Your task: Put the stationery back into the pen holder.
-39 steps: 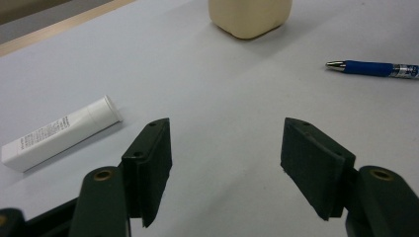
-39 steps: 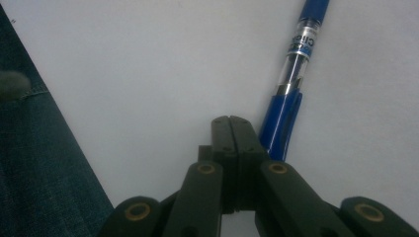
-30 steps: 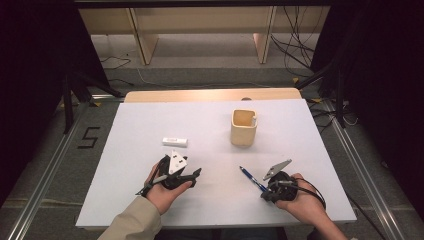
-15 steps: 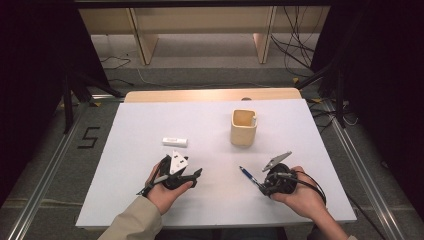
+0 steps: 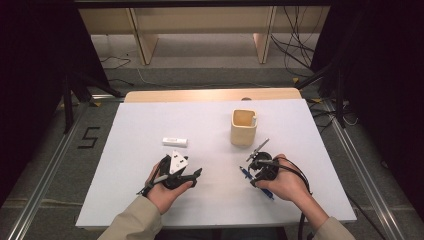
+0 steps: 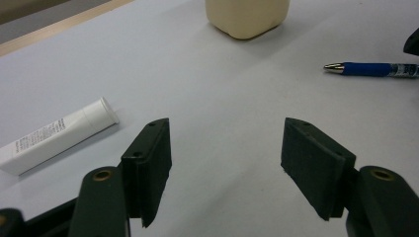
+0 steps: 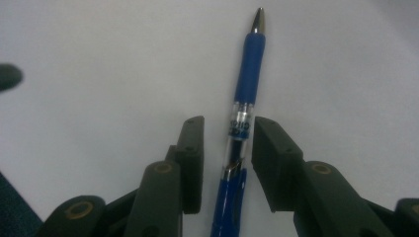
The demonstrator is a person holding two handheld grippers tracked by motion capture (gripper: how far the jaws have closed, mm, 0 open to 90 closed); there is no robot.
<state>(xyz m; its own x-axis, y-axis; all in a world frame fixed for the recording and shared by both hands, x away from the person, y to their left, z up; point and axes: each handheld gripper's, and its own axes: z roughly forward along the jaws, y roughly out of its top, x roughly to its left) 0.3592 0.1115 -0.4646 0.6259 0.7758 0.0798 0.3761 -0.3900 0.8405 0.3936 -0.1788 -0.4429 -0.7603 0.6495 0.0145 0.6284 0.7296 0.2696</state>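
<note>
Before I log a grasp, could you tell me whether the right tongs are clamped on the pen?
No, the blue pen lies between the right tongs, gaps showing on both sides.

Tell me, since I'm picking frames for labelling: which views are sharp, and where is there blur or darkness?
High view: white table evenly lit, surroundings dark. Left gripper view: black claw soft, blue ballpoint pen fairly crisp. Right gripper view: the pen sharp, dim corners, faint shadow beside it.

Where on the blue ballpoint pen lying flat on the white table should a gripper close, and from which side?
On the clear barrel section just behind the blue rubber grip of the blue ballpoint pen, coming from above with the pads either side. The pen lies flat and is thin, so only its long sides offer faces. The right gripper already straddles it there.
</note>
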